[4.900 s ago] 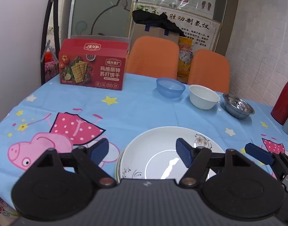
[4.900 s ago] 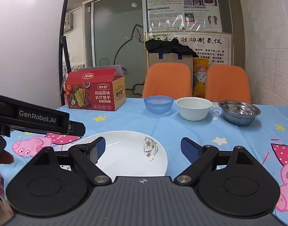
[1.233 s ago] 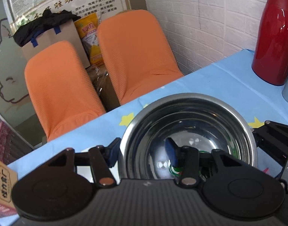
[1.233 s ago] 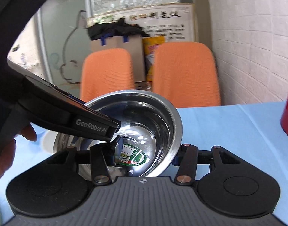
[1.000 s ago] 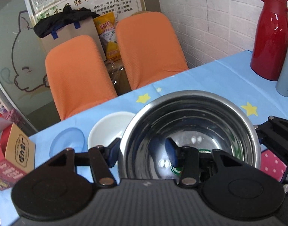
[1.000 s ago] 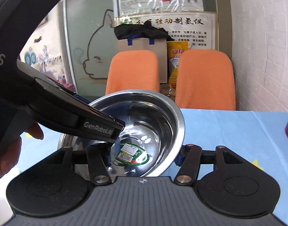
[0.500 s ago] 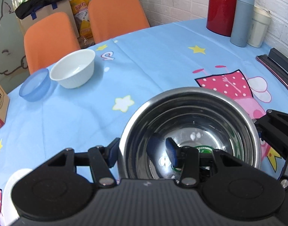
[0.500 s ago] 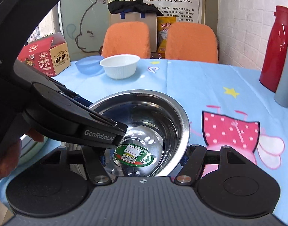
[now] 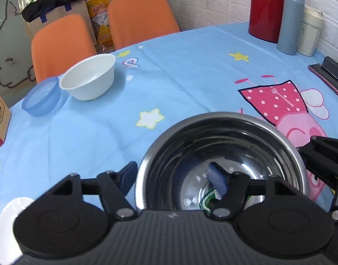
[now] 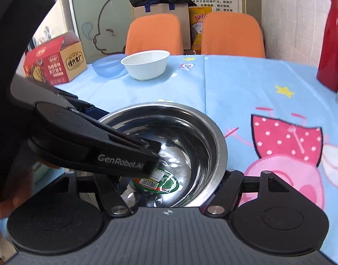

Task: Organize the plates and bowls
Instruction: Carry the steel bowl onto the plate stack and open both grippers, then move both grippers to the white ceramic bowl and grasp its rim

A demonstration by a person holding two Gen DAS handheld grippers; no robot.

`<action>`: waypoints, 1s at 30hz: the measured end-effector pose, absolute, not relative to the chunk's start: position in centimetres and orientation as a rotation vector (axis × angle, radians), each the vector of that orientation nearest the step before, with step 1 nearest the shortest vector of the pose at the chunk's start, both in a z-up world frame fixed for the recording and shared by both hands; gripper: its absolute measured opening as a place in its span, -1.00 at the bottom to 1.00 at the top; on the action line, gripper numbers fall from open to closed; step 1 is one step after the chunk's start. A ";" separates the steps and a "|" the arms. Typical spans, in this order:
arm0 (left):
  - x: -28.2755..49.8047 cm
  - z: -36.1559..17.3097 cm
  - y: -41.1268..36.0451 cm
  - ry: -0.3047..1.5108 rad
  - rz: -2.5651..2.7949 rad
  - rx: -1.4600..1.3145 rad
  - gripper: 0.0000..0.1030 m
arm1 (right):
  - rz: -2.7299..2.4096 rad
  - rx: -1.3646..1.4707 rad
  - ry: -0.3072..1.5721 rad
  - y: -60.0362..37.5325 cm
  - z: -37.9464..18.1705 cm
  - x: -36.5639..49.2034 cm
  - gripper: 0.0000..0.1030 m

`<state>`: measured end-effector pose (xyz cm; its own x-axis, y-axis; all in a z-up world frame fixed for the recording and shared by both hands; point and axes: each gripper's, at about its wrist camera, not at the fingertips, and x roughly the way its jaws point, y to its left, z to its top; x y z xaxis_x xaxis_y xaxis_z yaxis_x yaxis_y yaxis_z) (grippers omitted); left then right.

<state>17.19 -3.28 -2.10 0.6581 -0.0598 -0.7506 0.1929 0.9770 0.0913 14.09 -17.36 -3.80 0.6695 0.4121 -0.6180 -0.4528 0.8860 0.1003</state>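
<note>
A steel bowl (image 9: 222, 154) with a green sticker inside (image 10: 162, 180) sits low over the blue tablecloth. My left gripper (image 9: 173, 176) straddles its left rim, one finger outside, one inside, with a wider gap than before. My right gripper (image 10: 169, 185) straddles its right rim (image 10: 219, 154); its grip is unclear. A white bowl (image 9: 89, 80) and a blue bowl (image 9: 42, 99) stand at the far side. A white plate's edge (image 9: 7, 227) shows at the lower left.
A red thermos (image 9: 268, 6), a grey-blue flask (image 9: 291, 22) and a cream cup (image 9: 311, 33) stand at the far right. A dark flat device (image 9: 330, 75) lies at the right edge. A red cracker box (image 10: 56, 64) stands at the left. Two orange chairs (image 10: 230, 35) stand behind.
Both grippers carried the steel bowl from the far side toward the near middle of the table and lowered it. The left gripper's fingers have spread apart on the rim.
</note>
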 end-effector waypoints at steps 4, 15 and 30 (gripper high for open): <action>16.4 -0.9 -1.9 0.791 -0.109 0.138 0.78 | 0.472 0.037 0.655 -19.6 -2.9 13.1 1.00; 13.5 3.3 2.6 0.680 -0.046 0.048 0.81 | 0.373 0.127 0.643 -23.6 -2.6 12.3 1.00; 16.7 4.4 7.9 0.688 -0.002 -0.162 0.81 | 0.494 -0.060 0.540 -18.0 4.2 18.9 1.00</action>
